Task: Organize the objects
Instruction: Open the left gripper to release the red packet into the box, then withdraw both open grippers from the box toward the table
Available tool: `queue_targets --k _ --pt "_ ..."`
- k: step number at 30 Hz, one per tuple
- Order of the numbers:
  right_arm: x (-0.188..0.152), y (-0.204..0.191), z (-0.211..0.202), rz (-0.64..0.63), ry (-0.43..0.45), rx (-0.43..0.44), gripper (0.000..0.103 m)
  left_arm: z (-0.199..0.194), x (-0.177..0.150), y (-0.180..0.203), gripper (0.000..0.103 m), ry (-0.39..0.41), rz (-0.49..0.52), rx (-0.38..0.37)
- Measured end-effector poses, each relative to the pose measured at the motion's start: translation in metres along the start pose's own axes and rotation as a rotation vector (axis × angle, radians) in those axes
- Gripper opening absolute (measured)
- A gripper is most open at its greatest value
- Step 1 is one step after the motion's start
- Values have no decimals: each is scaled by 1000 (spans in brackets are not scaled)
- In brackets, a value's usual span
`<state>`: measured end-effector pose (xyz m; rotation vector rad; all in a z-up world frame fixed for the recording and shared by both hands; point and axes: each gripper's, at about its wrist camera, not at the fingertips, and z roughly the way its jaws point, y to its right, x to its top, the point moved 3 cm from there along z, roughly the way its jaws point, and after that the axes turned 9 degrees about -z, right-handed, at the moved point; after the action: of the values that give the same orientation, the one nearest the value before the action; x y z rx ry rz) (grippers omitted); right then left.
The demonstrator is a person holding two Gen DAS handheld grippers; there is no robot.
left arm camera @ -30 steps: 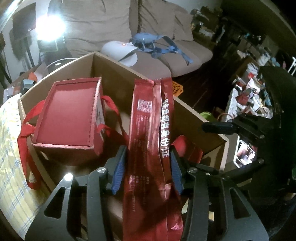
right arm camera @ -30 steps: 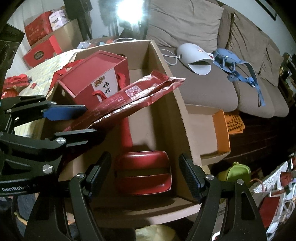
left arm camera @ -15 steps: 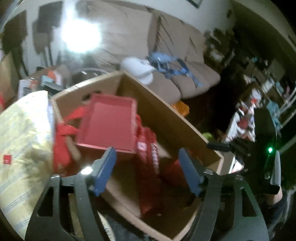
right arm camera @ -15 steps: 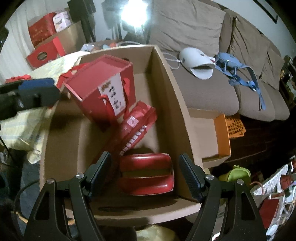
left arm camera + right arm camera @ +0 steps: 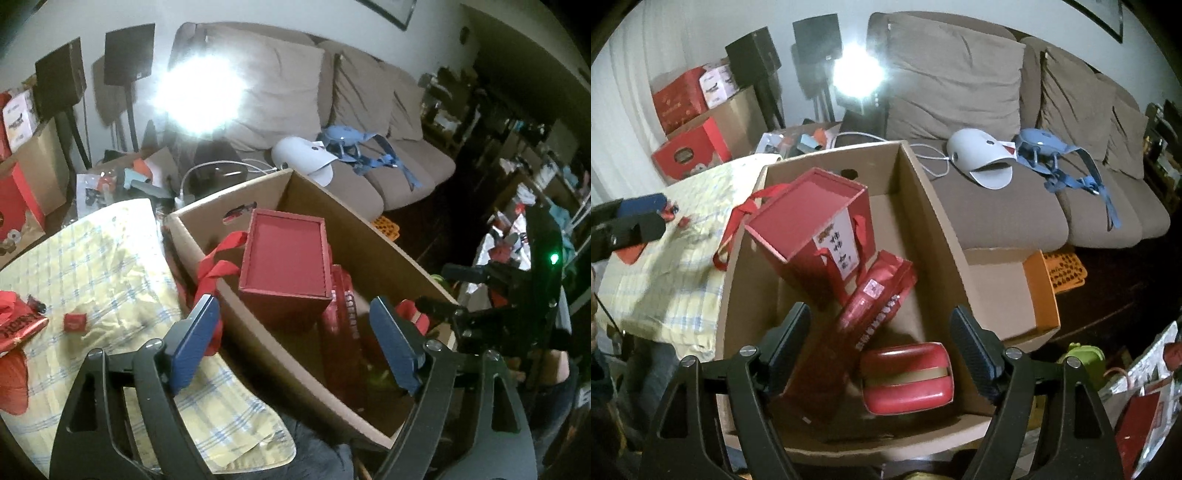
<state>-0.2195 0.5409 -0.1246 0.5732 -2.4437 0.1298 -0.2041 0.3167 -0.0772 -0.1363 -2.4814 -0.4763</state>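
we hold our left gripper (image 5: 295,339) above the near edge of the cardboard box (image 5: 373,236), its jaws opening and nothing between the blue pads (image 5: 195,339). our right gripper (image 5: 879,350) hangs over the box too, jaws spread wide and opening a little, gripping nothing. inside the box, the red gift box (image 5: 809,221) with ribbon handles sits tilted, its open top up. the long red packet (image 5: 875,306) leans against it, one end down by the red tin (image 5: 908,376) on the box floor. beside the box lies a yellow checked cloth (image 5: 110,266) with a small red piece (image 5: 75,322) on it. a beige sofa (image 5: 997,110) stands behind
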Motion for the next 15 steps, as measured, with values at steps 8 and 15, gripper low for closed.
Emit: queue_targets --k 8,15 --pt "13 -4 -22 45 88 -32 85 -19 7 -16 85 28 -60 -30" --pt "21 -8 -42 40 172 -67 88 -41 13 -24 88 89 -77 -8"
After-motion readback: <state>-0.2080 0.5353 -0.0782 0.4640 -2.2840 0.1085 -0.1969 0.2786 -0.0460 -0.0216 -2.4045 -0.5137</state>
